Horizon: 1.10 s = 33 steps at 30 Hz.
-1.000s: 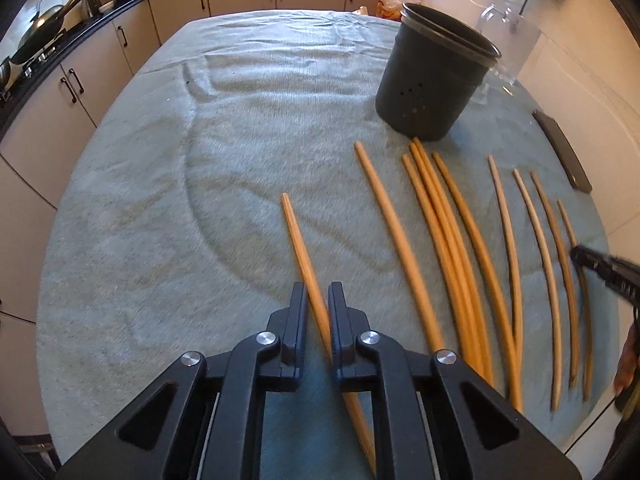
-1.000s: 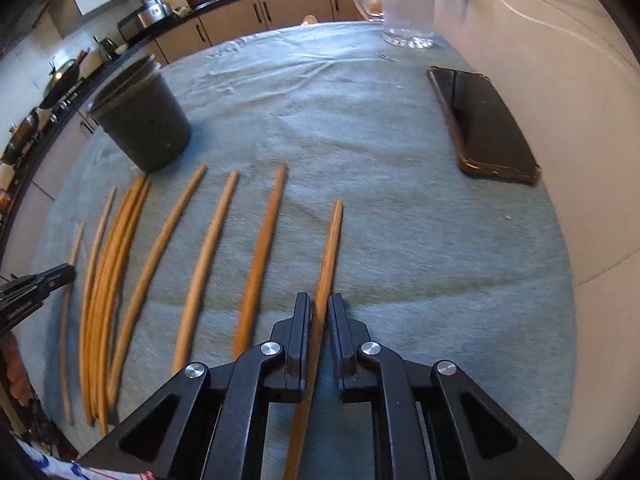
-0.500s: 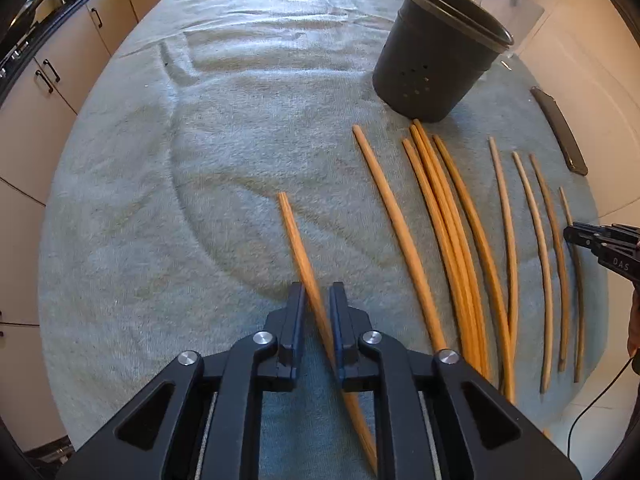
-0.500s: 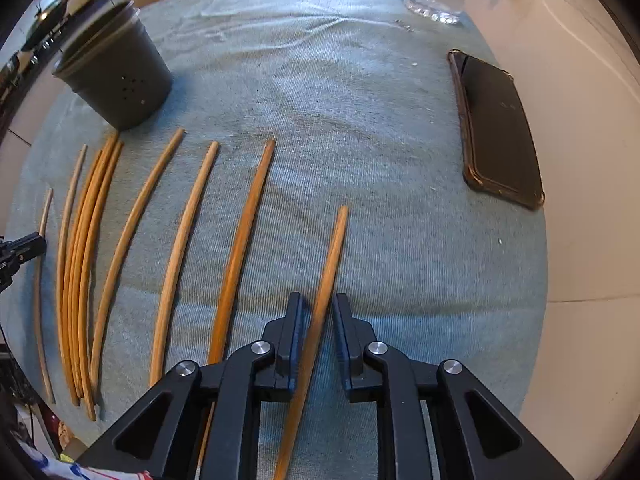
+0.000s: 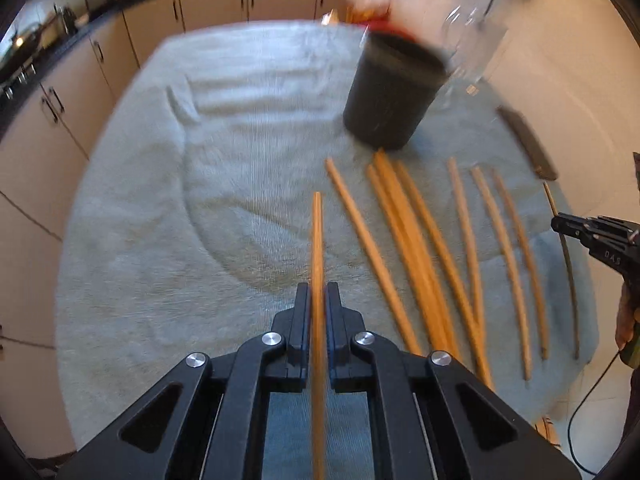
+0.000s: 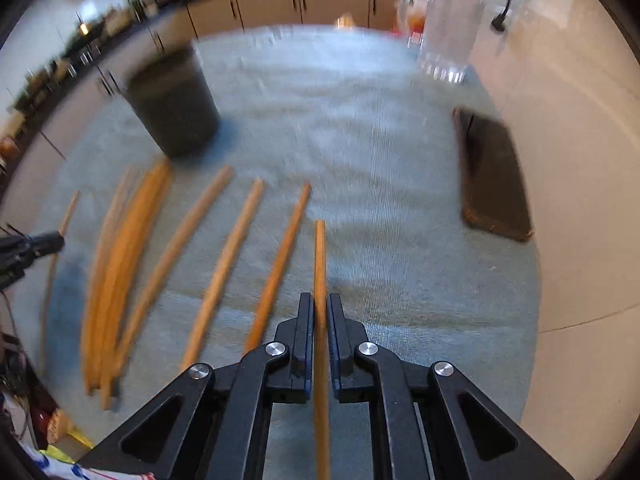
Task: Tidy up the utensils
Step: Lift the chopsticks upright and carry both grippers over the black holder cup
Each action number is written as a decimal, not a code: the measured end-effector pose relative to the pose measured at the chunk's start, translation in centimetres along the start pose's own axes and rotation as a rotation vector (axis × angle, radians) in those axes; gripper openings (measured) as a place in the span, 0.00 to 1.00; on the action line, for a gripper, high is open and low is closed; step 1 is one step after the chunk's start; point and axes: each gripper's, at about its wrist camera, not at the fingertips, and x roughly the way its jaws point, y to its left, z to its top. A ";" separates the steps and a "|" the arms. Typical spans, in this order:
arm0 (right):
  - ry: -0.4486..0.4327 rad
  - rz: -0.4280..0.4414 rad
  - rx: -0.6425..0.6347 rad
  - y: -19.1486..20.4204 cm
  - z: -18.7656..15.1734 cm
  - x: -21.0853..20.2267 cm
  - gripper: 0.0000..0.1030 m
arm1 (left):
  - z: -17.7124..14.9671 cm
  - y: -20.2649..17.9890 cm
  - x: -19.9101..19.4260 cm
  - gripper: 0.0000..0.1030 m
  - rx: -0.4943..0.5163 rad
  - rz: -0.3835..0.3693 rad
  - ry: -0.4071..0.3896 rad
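My left gripper (image 5: 318, 294) has its jaws closing tight on a wooden chopstick (image 5: 317, 240), which runs straight out between the fingers, clear of the grey-green towel (image 5: 180, 240). My right gripper (image 6: 320, 304) is likewise closing on another chopstick (image 6: 320, 260), also held above the towel. Several more chopsticks (image 5: 420, 248) lie side by side on the towel, seen from the other side as loose chopsticks (image 6: 224, 268). A dark cup (image 5: 392, 96) stands upright behind them, and the right wrist view shows the cup (image 6: 172, 108) at the far left. Each gripper shows at the edge of the other's view.
A black phone (image 6: 496, 176) lies at the towel's right edge near the pale wall. A clear glass jug (image 6: 448, 28) stands at the back right. Kitchen cabinets (image 5: 248, 0) run behind the table. Bare towel stretches to the left of the cup (image 5: 240, 120).
Both grippers have risen, each lifting its chopstick off the towel. Each stick now points straight ahead between the fingers instead of lying slanted. Both views have tipped up toward the cabinets.
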 end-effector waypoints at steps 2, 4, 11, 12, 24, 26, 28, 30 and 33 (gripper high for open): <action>-0.064 0.032 0.021 0.0 -0.3 -2.3 0.06 | -0.5 -0.5 -2.2 0.06 0.016 -0.013 -0.067; -0.126 0.043 0.028 0.4 -0.7 -4.4 0.06 | -0.9 -0.7 -4.1 0.06 0.034 -0.017 -0.127; -0.289 0.096 0.042 2.1 -1.5 -9.4 0.06 | -3.0 -2.2 -10.1 0.06 0.079 -0.045 -0.321; -0.305 0.103 0.044 2.4 -1.5 -9.9 0.06 | -3.3 -2.3 -10.9 0.06 0.081 -0.051 -0.339; -0.409 0.105 0.019 3.9 -0.3 -13.3 0.07 | -2.1 -2.7 -15.5 0.06 0.055 -0.072 -0.530; -0.435 0.102 0.019 3.9 0.4 -14.1 0.07 | -1.0 -2.7 -15.7 0.06 0.043 -0.072 -0.555; -0.460 0.102 0.016 3.9 1.3 -15.1 0.07 | 0.3 -2.6 -16.0 0.06 0.028 -0.079 -0.577; -0.491 0.104 0.011 4.2 2.4 -16.1 0.07 | 1.6 -2.5 -16.1 0.06 0.012 -0.091 -0.591; -0.530 0.119 0.006 4.7 4.1 -17.2 0.07 | 4.4 -2.5 -16.0 0.06 -0.019 -0.102 -0.617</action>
